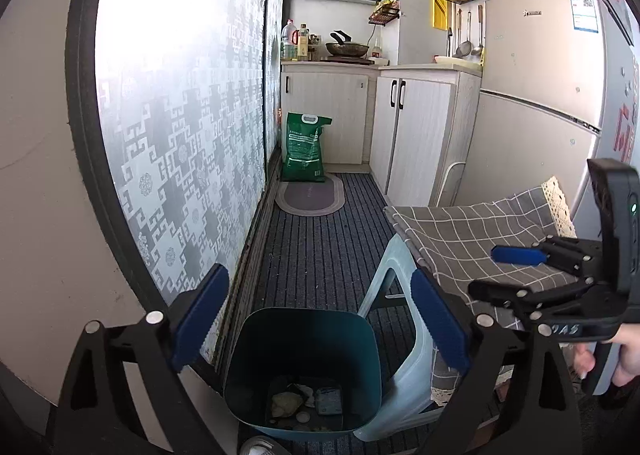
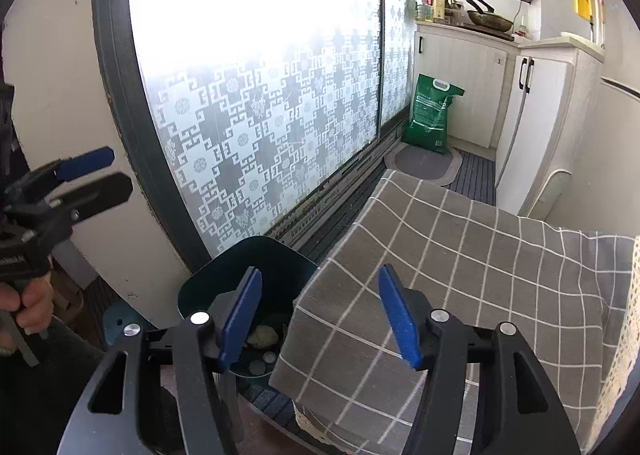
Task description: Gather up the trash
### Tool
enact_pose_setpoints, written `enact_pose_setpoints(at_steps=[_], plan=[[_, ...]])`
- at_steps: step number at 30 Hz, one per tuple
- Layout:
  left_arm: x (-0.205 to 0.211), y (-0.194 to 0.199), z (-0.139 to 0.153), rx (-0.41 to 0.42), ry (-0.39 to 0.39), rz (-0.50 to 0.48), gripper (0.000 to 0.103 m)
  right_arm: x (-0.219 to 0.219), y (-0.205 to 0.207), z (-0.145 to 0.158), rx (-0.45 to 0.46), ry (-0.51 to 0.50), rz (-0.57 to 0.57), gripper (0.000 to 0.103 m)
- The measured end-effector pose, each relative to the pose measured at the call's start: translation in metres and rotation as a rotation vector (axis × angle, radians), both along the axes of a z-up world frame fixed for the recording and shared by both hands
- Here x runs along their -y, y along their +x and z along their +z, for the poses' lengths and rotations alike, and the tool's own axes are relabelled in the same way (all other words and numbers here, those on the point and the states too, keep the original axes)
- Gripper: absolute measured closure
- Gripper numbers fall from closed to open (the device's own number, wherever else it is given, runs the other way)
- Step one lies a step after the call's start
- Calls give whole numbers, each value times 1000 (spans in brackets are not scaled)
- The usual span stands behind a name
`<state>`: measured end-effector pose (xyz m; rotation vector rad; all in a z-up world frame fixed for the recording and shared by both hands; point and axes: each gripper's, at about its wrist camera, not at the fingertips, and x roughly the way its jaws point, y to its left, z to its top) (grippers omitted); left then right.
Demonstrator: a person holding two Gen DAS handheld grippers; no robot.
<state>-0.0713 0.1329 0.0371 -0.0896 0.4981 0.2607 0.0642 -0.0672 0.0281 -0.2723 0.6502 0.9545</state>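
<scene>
Left gripper (image 1: 320, 329): jaws spread wide, nothing between the blue pads, poised above the open mouth of the trash bin (image 1: 280, 343)

Right gripper (image 2: 320, 319): jaws apart, released, nothing clasped; it hangs over the edge of the checked cloth (image 2: 460, 255) with the bin just below and to its left; also seen from the side in the left wrist view, held by a hand (image 1: 624, 355)

Trash bin: dark teal, square with rounded corners, standing on the striped floor mat (image 1: 320, 247) between the frosted patterned sliding door (image 1: 180, 115) and a pale plastic stool (image 1: 404, 367)

Trash (image 1: 308, 401): lying in the bottom of the bin; a crumpled yellowish wad, a white scrap, a bluish flat packet, and a few small round pieces

Checked cloth: grey with white grid lines and a lace border, draped over the table beside the bin

Background: green sack (image 1: 304, 147) leaning against the white cabinets (image 1: 416, 127), wok (image 1: 346, 49) on the counter, fridge (image 1: 536, 95) to the right
</scene>
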Motion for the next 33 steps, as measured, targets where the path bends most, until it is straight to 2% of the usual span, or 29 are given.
enact_pose_setpoints(at_steps=[2,5,7,9,12,16,23,27,33], plan=[[6,4,-6,-23,10,7,5,17,7,4,-13,18,-34,29],[12,10,-11,-47,-1,2,5,32,10,14,-29,24,-61,28],[20,13,-12,-62,19,-14,4,40,4,25,-5,5,-72,25],[33,7,-11,-57,54,-29,4,55,-7,39,32,-1,-85,16],[43,1,-11,-50,80,-34,3,78,-22,52,20,33,-91,15],[40,-7,-14,-59,49,-14,3,98,-47,64,62,38,-117,14],[36,-18,-18,-59,24,3,3,125,-88,61,109,35,-131,11],[39,-19,-23,-76,36,12,3,129,-86,52,82,22,-122,11],[42,-17,-25,-87,15,3,3,127,-81,45,73,19,-134,11]])
